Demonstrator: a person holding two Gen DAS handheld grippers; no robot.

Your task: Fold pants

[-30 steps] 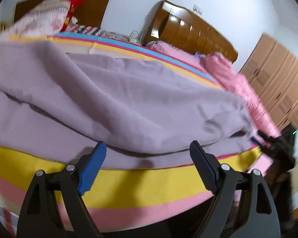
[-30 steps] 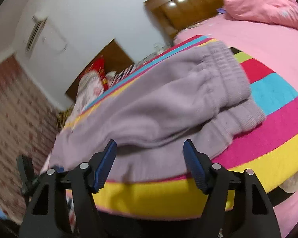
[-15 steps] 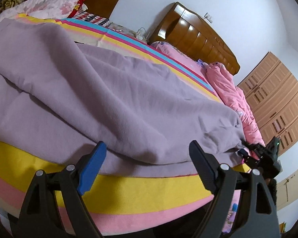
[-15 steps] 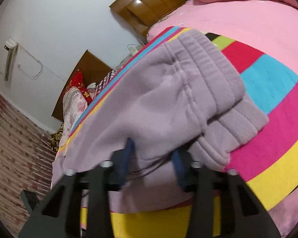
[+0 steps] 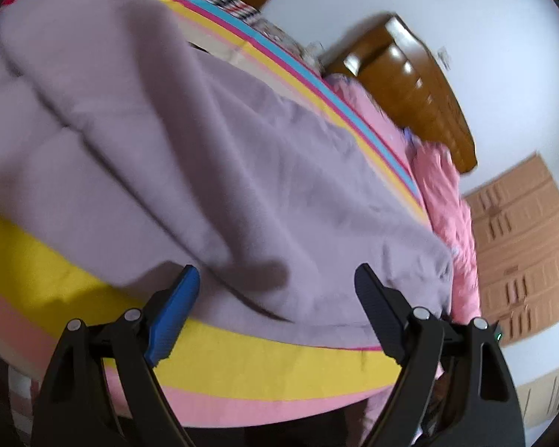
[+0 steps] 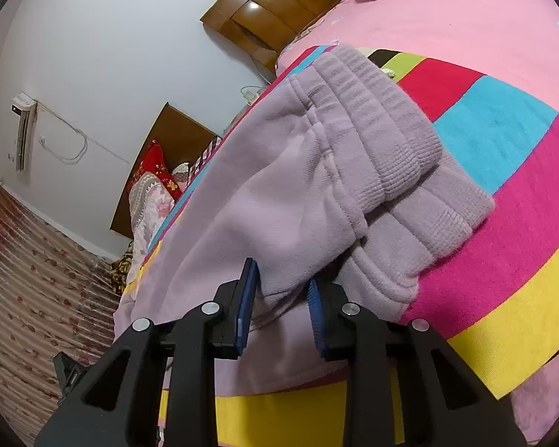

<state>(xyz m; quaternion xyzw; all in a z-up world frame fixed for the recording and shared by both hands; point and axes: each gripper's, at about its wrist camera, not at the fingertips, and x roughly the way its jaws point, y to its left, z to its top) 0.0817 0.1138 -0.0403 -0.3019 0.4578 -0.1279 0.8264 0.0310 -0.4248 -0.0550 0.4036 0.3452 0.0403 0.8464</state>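
Observation:
Lilac fleece pants (image 5: 242, 167) lie spread across a striped bed cover (image 5: 242, 365). My left gripper (image 5: 275, 283) stands open at the near edge of the bed, with the pants' near edge lying just past its fingertips and nothing gripped. In the right wrist view the pants (image 6: 298, 186) show their ribbed waistband (image 6: 391, 141), folded double. My right gripper (image 6: 283, 287) is closing its jaws, and a bunched fold of the fleece just below the waistband sits squeezed between the blue pads.
A wooden headboard (image 5: 410, 85) and a crumpled pink quilt (image 5: 451, 205) sit at the far end of the bed. Light wooden wardrobe doors (image 5: 521, 242) stand at the right. Patterned pillows (image 6: 152, 193) and a flowered curtain (image 6: 26, 279) are beyond the pants.
My right gripper's jaws went from wide apart to pinched on a fold of the pants near the waistband. The left gripper stayed open, and its view rolled and shifted along the pants' edge.

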